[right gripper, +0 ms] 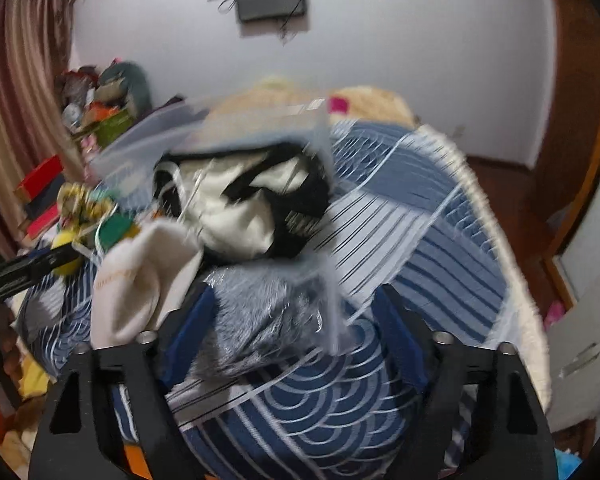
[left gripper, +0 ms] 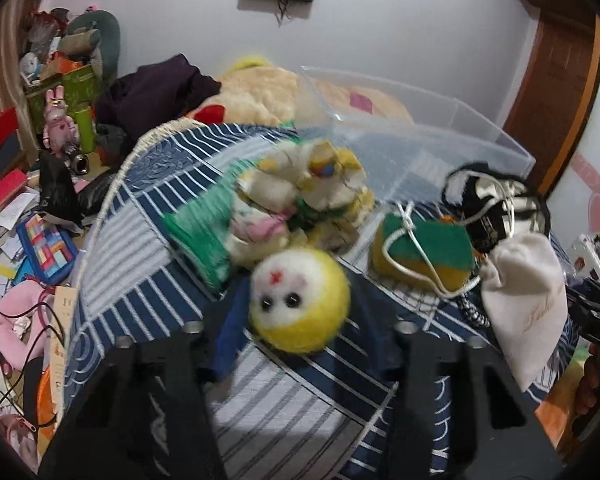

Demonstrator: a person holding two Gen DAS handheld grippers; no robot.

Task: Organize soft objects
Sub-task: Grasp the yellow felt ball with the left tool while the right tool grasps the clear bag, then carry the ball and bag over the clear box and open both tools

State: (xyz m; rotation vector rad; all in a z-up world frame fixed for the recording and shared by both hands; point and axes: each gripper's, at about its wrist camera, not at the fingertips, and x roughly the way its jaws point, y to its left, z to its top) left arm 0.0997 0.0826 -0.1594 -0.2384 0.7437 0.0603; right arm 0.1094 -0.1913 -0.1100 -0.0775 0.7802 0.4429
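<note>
- The left claw (left gripper: 300,320) is standing with its jaws apart around the yellow ball (left gripper: 299,299); whether the fingers are touching it is unclear.
- The ball is lying on the blue cloth (left gripper: 148,288), just before the rag bundle (left gripper: 300,204).
- The right claw (right gripper: 296,320) is spreading wide around the grey pouch (right gripper: 268,316).
- The clear box (left gripper: 440,128) is sitting behind, near the sponge (left gripper: 424,252).

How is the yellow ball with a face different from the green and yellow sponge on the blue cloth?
The yellow ball is round with a white face, two black eyes and a red mark; the sponge is a flat block, green on top and yellow below. The ball lies between the fingers of the left gripper; the sponge lies farther away, with a white cord across it. Both rest on the blue patterned cloth.
</note>
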